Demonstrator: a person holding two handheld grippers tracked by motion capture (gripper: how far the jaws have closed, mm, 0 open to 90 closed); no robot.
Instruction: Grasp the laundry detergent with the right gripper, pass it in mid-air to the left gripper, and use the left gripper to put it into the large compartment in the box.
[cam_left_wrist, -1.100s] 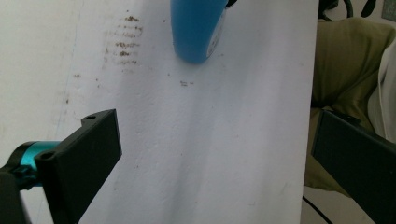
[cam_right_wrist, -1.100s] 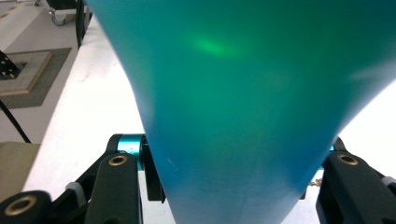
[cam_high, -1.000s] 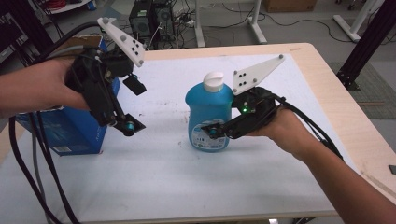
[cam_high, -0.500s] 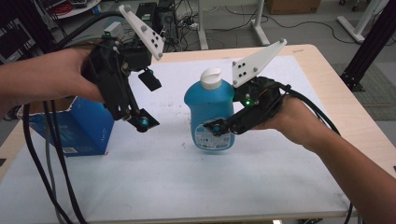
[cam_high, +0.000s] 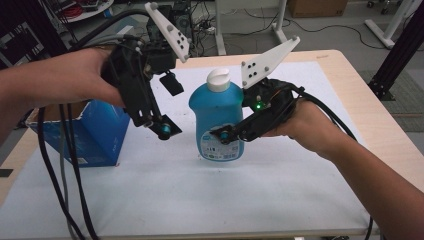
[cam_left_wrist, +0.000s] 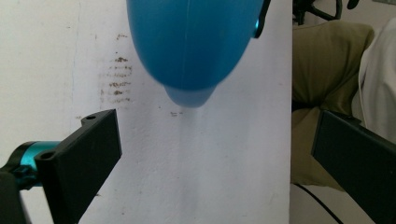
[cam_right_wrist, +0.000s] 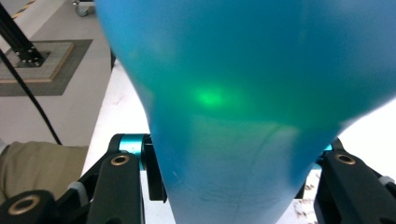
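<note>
Gripping the blue bottle (cam_high: 218, 120), label unreadable, right gripper (cam_high: 227, 137) fingers; left gripper (cam_high: 167, 107) fingers wide, empty.

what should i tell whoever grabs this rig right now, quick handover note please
Right gripper: shut on the blue plastic bottle with the white cap, gripping it low on the body at the label; the bottle looks just off the white table cover, though I cannot be sure.
Left gripper: open, nothing between its fingers, held in the air left of the bottle, facing it.
Blue cardboard box: stands open at the table's left edge.
Done: bottle grasped.
Left: probably a handover to the left gripper or into the box; that is a guess.
</note>
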